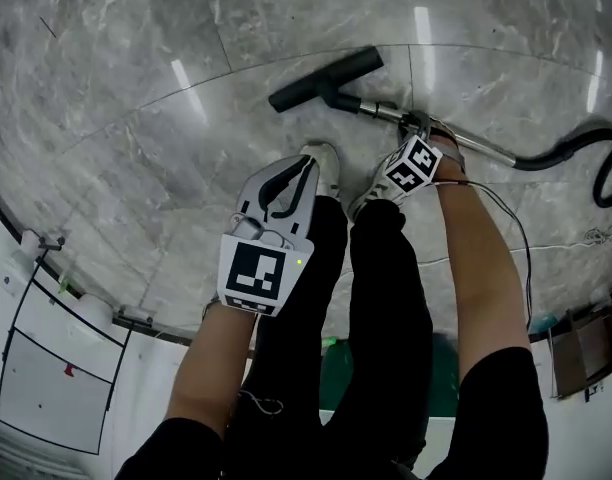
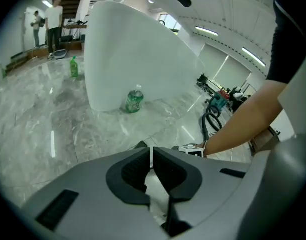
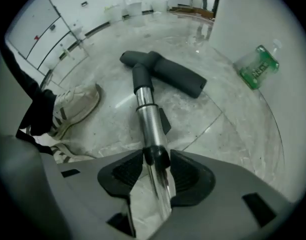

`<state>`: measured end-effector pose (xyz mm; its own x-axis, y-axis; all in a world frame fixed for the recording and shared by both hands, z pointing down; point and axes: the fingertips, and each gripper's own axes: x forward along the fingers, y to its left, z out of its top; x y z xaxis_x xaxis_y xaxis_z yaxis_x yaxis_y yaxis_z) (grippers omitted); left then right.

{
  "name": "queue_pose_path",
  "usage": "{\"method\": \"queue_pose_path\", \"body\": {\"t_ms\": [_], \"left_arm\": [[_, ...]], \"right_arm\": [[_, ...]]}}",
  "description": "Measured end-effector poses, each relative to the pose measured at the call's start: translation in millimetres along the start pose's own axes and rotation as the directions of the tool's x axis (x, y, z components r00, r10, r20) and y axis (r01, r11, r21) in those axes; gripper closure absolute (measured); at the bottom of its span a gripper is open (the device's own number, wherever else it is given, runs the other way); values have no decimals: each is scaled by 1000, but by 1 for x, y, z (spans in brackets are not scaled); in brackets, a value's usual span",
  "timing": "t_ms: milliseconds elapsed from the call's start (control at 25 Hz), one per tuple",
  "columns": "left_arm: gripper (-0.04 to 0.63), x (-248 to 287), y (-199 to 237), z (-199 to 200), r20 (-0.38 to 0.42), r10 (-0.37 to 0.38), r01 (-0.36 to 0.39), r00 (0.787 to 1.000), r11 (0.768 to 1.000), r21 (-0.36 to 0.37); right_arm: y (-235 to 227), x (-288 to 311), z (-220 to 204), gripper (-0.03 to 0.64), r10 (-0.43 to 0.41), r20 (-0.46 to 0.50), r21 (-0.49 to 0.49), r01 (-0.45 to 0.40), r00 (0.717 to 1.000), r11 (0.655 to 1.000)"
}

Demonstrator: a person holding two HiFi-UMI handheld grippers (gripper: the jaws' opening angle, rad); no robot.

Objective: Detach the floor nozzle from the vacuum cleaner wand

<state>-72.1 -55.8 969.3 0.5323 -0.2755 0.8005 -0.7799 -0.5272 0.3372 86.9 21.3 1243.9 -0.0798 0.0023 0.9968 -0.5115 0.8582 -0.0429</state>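
Floor nozzle (image 1: 326,78) lies on the grey marble floor (image 1: 136,88), joined to the metal wand (image 1: 386,111), just ahead of the person's shoe (image 3: 75,104) — the right claw (image 3: 156,156) points down and stands parted astride the wand at a black collar, pads just beside it. The left claw (image 2: 152,156) hangs above the floor, pressed together with nothing in it

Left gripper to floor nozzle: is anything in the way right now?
Partly. In the head view one of the person's shoes lies on the floor between the shut left gripper and the floor nozzle. The right gripper straddles the wand off to the side, not across that path.
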Motion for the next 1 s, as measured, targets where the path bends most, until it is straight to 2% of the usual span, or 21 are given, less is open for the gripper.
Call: {"method": "queue_pose_path", "body": {"t_ms": [80, 160, 240, 360, 560, 680, 760, 800, 880, 920, 960, 1000], "left_arm": [[584, 13, 2, -8, 0, -26, 26, 1000, 1000, 0], [584, 22, 7, -12, 12, -47, 47, 999, 999, -21], [583, 23, 7, -17, 20, -51, 52, 998, 997, -50], [583, 22, -5, -22, 14, -68, 69, 998, 991, -117], [583, 37, -11, -27, 5, -56, 56, 998, 993, -103], [571, 41, -15, -40, -41, -76, 67, 996, 982, -175], [400, 47, -24, -49, -84, -122, 96, 989, 961, -259], [360, 49, -27, -51, -89, -127, 96, 988, 950, -296], [353, 50, -25, -48, -64, -98, 67, 993, 925, -374], [353, 49, -22, -43, -37, -71, 48, 997, 903, -428], [353, 48, -17, -36, -6, -40, 32, 999, 869, -494], [353, 46, -13, -29, 28, -9, 23, 1000, 824, -567]], "right_arm": [[5, 16, -2, 456, -4, 15, -90, 5, 1000, 996], [-2, 22, 1, 453, -34, 51, -141, 41, 998, 989], [-1, 24, 3, 453, -42, 61, -160, 51, 997, 986], [12, 30, -2, 454, -1, 14, -194, 3, 1000, 981], [3, 37, -6, 454, 32, -45, -204, -41, 998, 978], [1, 25, -5, 454, 27, -52, -196, -37, 998, 980], [-2, 2, 5, 454, 23, 0, -178, -23, 1000, 984], [-3, -15, 12, 454, 32, 38, -172, -25, 999, 985], [0, -56, 26, 454, 67, 117, -169, -47, 991, 985], [3, -78, 31, 454, 88, 153, -169, -61, 984, 984], [5, -100, 36, 454, 104, 185, -167, -73, 977, 983], [6, -120, 39, 454, 114, 212, -159, -81, 971, 984]]}}
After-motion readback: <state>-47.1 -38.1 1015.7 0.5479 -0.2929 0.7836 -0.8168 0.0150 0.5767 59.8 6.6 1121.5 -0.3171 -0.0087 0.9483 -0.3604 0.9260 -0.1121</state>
